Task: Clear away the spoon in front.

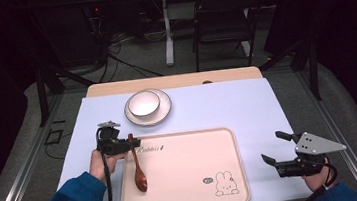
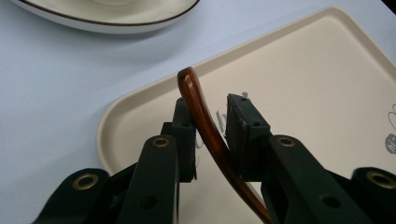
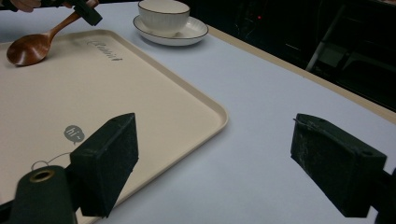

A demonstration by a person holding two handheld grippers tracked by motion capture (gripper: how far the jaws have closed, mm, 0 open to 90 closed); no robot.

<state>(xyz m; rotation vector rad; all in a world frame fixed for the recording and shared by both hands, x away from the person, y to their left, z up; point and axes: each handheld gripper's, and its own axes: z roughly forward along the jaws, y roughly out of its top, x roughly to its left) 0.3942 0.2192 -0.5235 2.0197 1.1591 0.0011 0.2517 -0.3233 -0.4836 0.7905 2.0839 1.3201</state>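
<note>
A brown wooden spoon point(image 1: 140, 177) lies on the left part of the cream tray point(image 1: 186, 190), its bowl resting on the tray and its handle pointing away. My left gripper point(image 1: 133, 144) is shut on the upper handle, at the tray's far left corner. In the left gripper view the handle point(image 2: 201, 112) runs slanted between the two black jaws of my left gripper point(image 2: 212, 100) and touches both pads. My right gripper point(image 1: 273, 147) stands open to the right of the tray, low over the table, with nothing between its fingers point(image 3: 109, 158).
A white bowl point(image 1: 143, 104) sits on a dark-rimmed saucer point(image 1: 165, 112) behind the tray, on the pale blue table cover point(image 1: 227, 105). The tray bears a rabbit drawing point(image 1: 224, 183) at its near right corner. Chairs and cables stand beyond the table.
</note>
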